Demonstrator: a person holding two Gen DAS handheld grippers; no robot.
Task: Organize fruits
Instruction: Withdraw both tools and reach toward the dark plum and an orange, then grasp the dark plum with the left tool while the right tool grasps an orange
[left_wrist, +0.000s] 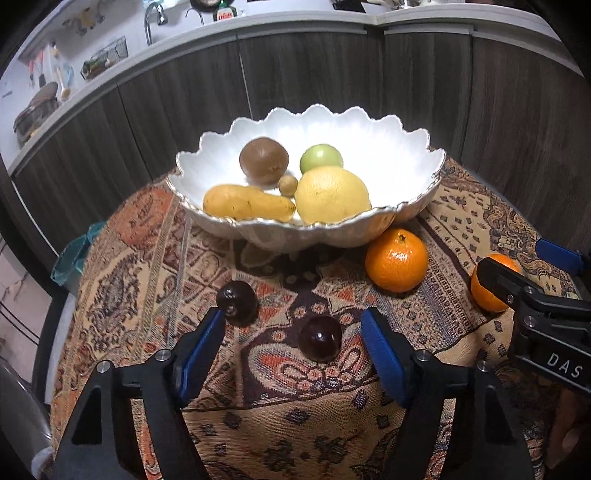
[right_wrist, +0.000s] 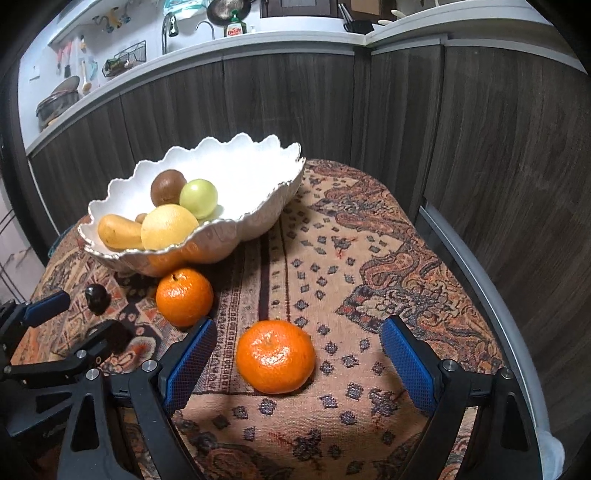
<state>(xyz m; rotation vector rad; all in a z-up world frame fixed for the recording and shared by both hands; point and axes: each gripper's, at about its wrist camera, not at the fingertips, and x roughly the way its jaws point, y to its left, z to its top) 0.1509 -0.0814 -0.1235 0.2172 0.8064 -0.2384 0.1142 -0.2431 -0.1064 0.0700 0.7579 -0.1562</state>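
Both grippers stand with jaws wide apart and empty: the left gripper (left_wrist: 293, 332) brackets a dark plum (left_wrist: 320, 338) on the cloth (left_wrist: 155, 258), the right gripper (right_wrist: 299, 343) brackets the near orange (right_wrist: 275, 356), neither touched. Judged best practice is to lower until the pads sit level with each fruit's widest girth, close gently, then lift clear over the scalloped rim of the bowl (left_wrist: 391, 147). Being round, the orange has no long axis, and its stem dimple faces upward

Left gripper (left_wrist: 293, 334) jaws apart, dark plum (left_wrist: 320, 338) between; second plum (left_wrist: 236, 297) near left jaw; bowl (left_wrist: 388, 162) beyond.
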